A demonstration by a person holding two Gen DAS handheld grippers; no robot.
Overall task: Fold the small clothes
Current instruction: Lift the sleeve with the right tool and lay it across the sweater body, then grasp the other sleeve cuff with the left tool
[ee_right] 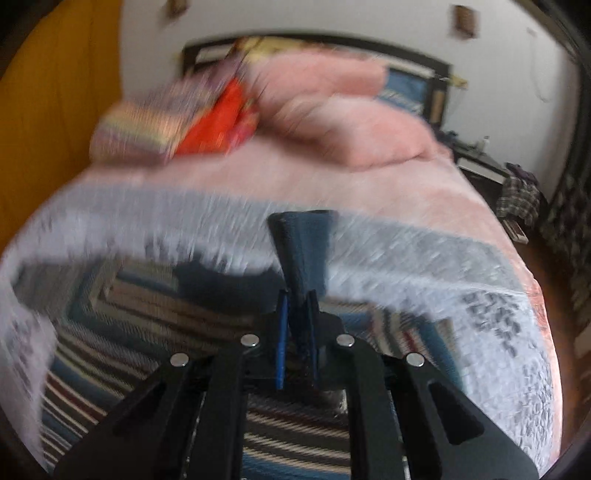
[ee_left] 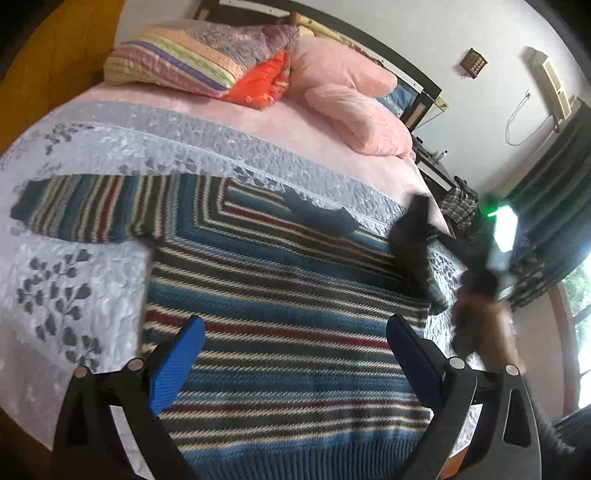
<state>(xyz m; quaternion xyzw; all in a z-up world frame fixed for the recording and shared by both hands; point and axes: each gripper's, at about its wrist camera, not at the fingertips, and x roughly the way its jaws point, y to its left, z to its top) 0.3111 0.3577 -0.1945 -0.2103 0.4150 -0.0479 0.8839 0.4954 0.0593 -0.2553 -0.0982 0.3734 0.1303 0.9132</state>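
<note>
L hand-held gripper (ee_left: 295, 347) spread wide, R (ee_right: 297, 328) clamped

Grey floral quilt (ee_left: 92, 266), 2 pink pillows (ee_left: 354, 110), striped folded blanket (ee_left: 184, 55).

bed (ee_left: 110, 155), grey leaf-print quilt over pink sheet | pink pillows (ee_left: 347, 96) at 12 | dark headboard (ee_left: 406, 70) against white wall (ee_left: 461, 29) | window (ee_left: 580, 295) at 3, daylight | dark curtain (ee_left: 554, 192) beside it
</note>
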